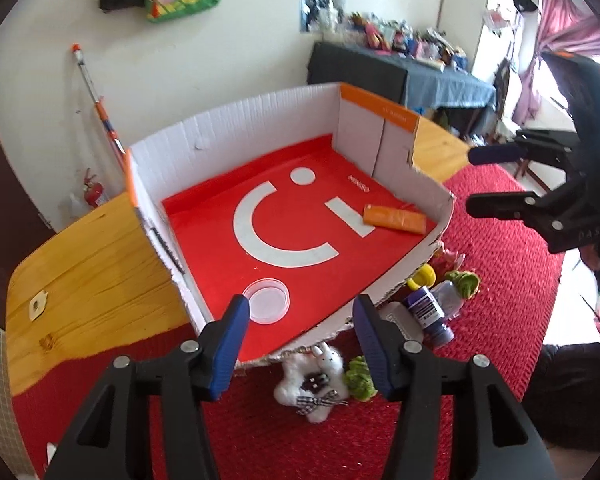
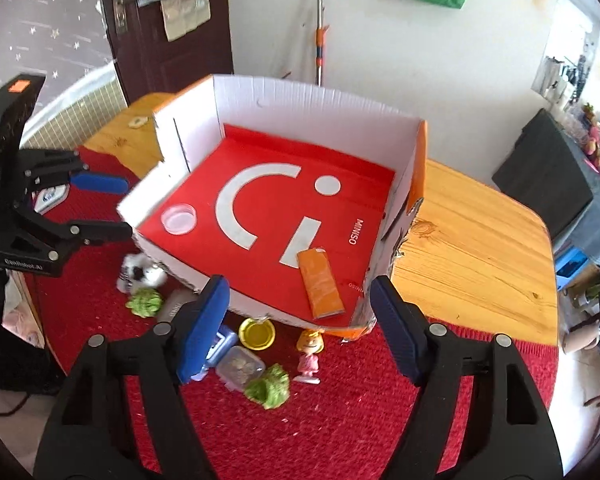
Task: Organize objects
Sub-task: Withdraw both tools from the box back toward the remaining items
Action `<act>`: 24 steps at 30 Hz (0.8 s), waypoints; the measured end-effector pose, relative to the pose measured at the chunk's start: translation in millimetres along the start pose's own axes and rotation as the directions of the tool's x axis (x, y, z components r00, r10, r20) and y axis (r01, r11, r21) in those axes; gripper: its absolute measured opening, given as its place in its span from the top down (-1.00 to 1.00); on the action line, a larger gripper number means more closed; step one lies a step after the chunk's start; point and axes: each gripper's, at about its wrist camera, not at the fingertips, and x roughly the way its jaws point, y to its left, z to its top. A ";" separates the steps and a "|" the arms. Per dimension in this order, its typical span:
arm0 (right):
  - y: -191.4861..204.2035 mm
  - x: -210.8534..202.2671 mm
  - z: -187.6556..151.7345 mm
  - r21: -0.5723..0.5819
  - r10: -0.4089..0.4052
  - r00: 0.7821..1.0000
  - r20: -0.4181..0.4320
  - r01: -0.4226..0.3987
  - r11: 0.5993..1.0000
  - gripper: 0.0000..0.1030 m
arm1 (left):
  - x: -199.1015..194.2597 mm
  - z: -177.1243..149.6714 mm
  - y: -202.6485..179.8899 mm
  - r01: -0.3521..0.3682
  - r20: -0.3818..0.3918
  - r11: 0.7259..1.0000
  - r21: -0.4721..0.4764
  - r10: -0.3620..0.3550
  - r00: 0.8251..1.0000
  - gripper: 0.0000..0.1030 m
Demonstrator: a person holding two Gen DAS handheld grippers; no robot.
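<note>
Meanwhile, left gripper (image 1: 296, 340) and right gripper (image 2: 300, 328) hover spread, nothing between jaws — cardboard box (image 2: 300, 108) below already holds clear lid (image 2: 179, 219) and orange packet (image 2: 320, 284), likely sorted in; plush bunny (image 1: 314, 384), figurine (image 2: 309, 354), yellow cup (image 2: 257, 333) wait on red mat (image 2: 340, 420) by box's front wall.

my left tongs (image 1: 298, 346) are matte black plastic arms, each ending in a long blue pad with a ribbed inner face. round silver rivets sit at the joints, two on each arm. my right tongs (image 2: 300, 330) are built the same: black arms, blue fingers (image 2: 204, 326), silver pivots. seen from the right camera at 9 o'clock, the left unit has a tall black body with an orange sticker on top and small white lettering on its lower arm. from the left camera at 3 o'clock, the right unit's black housing shows a small green light.
</note>
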 end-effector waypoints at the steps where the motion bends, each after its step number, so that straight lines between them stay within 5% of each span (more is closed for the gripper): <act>1: 2.4 -4.8 -2.1 0.002 -0.005 1.000 0.015 0.005 1.000 -0.40 | -3.6 -1.9 -1.6 -0.013 0.015 1.000 -0.004 0.013 1.000 -0.19; 9: 14.2 -48.6 -28.4 0.061 -0.047 0.991 0.128 0.040 0.997 -0.44 | -41.0 -27.1 -14.6 -0.083 0.155 0.991 -0.107 0.099 0.983 -0.43; 19: 30.0 -73.3 -70.4 0.144 -0.127 0.954 0.271 0.090 0.985 -0.71 | -57.5 -70.8 -37.7 -0.176 0.280 0.954 -0.241 0.242 0.929 -0.77; 24: 37.7 -60.7 -94.4 0.178 -0.163 0.932 0.323 0.109 0.978 -0.74 | -52.9 -94.5 -48.9 -0.199 0.304 0.938 -0.285 0.285 0.909 -0.78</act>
